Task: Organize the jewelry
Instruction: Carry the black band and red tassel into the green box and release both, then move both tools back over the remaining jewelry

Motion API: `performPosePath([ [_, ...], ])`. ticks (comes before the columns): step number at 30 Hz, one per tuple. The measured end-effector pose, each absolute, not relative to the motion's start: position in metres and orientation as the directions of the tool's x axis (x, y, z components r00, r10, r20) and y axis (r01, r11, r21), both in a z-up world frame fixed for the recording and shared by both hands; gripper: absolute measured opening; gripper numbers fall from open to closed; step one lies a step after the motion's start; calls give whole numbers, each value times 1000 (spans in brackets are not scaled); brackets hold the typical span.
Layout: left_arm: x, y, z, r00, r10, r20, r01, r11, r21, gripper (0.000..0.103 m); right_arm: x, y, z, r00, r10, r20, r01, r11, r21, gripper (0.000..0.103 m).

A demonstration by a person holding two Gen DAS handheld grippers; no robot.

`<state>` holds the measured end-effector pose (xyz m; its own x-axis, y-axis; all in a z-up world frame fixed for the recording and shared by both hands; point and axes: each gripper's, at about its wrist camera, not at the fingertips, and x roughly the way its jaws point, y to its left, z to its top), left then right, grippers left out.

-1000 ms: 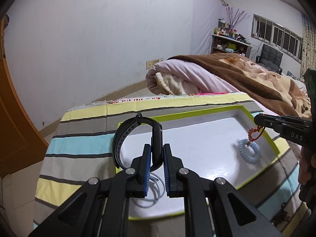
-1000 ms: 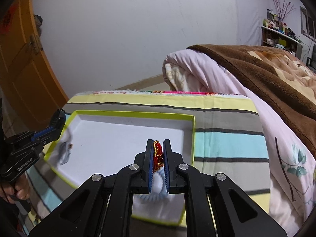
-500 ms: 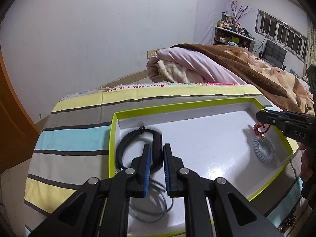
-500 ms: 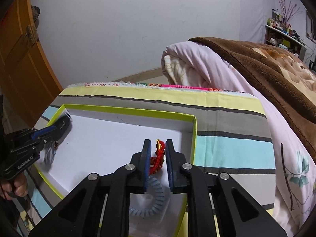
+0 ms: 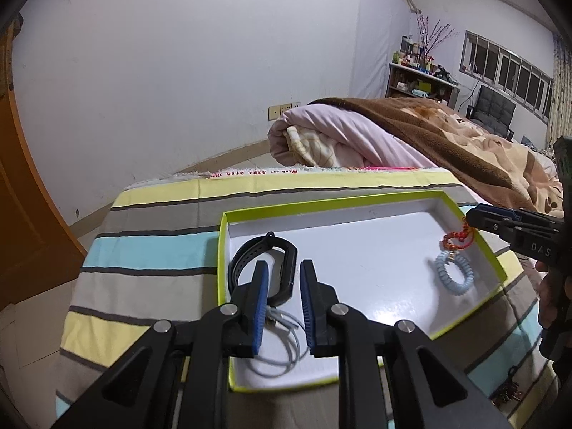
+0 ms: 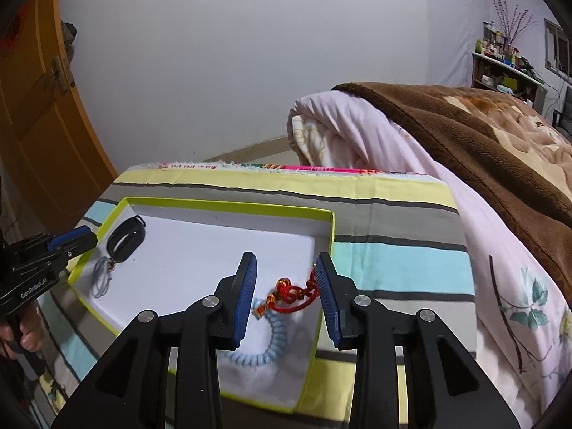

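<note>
A shallow white tray with a lime-green rim (image 5: 332,203) lies on the striped cloth. At its left end lies a black wristband (image 5: 250,250) on a pale cord loop (image 5: 286,343). My left gripper (image 5: 284,264) straddles the band's right side; its jaws are opening and the pads stand clear of the band. At the tray's right end lie a red knotted charm (image 6: 293,293) and a light-blue coil bracelet (image 6: 264,343). My right gripper (image 6: 286,268) is spread wide over the charm and is opening; the cord's end just reaches the right pad (image 6: 327,286).
The striped cloth (image 6: 393,264) covers the surface around the tray. A rolled pink quilt (image 5: 339,136) and a brown blanket (image 6: 482,136) lie behind and to the right. An orange door (image 6: 43,136) stands on the left. A hand (image 6: 25,329) holds the left grip.
The left gripper brought the raised wristband down into the tray and opened off it. The right gripper, shut on the red charm before, spread wide and the charm now lies on the tray floor.
</note>
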<state>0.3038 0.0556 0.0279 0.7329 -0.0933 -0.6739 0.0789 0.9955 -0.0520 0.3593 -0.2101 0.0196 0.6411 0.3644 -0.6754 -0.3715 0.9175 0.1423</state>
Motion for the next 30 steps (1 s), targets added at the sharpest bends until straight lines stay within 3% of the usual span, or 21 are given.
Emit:
performPosePath([
  [30, 139, 43, 43, 791, -124, -599, 77, 992, -104, 19, 164, -232, 39, 679, 438, -589, -418, 890, 179, 35],
])
